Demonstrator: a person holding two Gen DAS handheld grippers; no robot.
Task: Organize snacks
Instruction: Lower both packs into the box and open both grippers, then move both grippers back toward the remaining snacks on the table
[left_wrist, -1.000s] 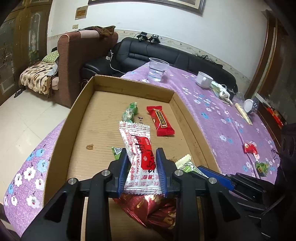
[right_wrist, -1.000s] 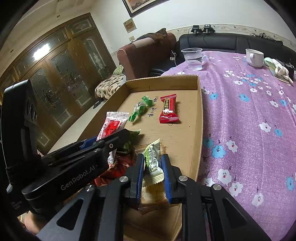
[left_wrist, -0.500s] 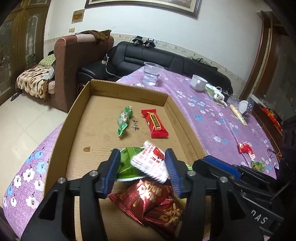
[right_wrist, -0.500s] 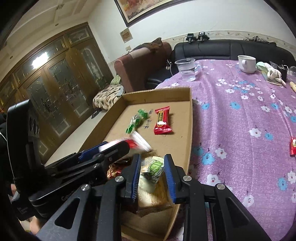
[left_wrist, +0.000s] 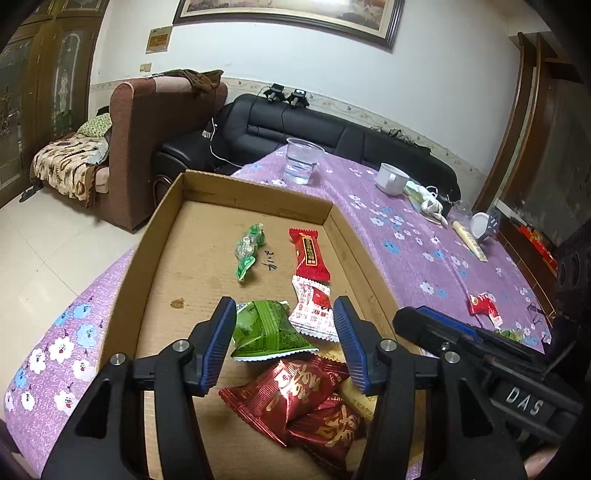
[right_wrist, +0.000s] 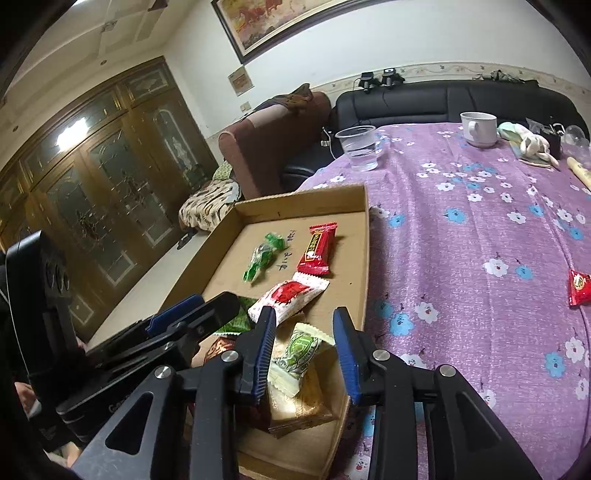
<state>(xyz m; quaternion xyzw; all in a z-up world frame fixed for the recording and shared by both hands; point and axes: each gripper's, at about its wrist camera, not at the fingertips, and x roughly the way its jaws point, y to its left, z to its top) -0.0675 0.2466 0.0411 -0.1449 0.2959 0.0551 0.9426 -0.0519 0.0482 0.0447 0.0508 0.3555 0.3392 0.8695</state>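
Two claws, left and right, have just been opening over the box, grasping nothing; the white pack leans near its side and might tip out.

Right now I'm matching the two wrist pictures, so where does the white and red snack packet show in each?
Left wrist view: the white and red snack packet lies in the cardboard box, centre, just below the red bar.
Right wrist view: the same packet lies left of centre, again just below the red bar.
Shared landmark: the clear plastic cup on the purple tablecloth beyond the box.
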